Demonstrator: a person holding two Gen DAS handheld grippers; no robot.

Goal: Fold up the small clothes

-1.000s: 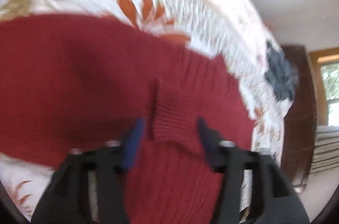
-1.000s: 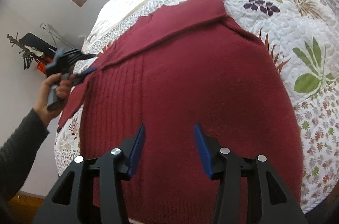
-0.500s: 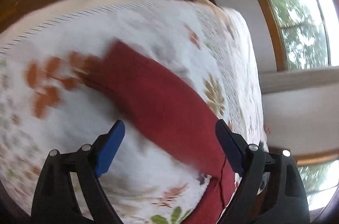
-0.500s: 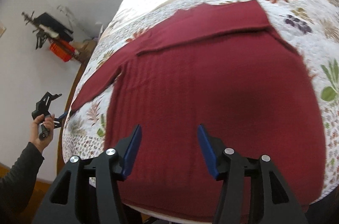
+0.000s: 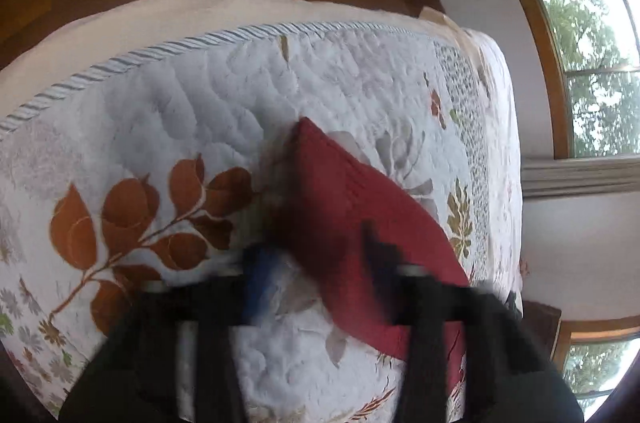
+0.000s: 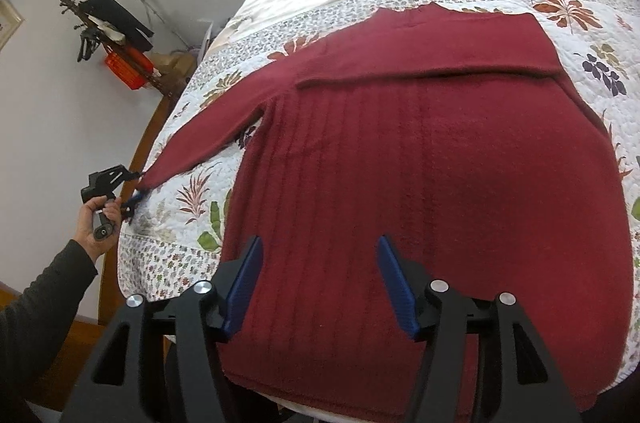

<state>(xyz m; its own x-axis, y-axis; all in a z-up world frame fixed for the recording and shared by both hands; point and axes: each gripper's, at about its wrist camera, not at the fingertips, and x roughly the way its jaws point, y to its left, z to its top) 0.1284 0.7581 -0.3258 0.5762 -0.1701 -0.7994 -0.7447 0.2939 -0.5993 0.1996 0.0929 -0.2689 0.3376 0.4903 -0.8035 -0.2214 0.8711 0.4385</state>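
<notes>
Soft, floppy red sweater (image 6: 420, 163): best pinched at sleeve tip (image 5: 316, 159) just ahead of blurry, spread left gripper (image 5: 316, 263); right gripper (image 6: 320, 287) spread wide, empty.

left wrist: close over sleeve (image 5: 360, 215) at bed corner | right wrist: high over sweater (image 6: 420, 163) | shared: sleeve

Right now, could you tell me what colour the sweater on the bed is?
The sweater is dark red, clearest in the right wrist view.
</notes>
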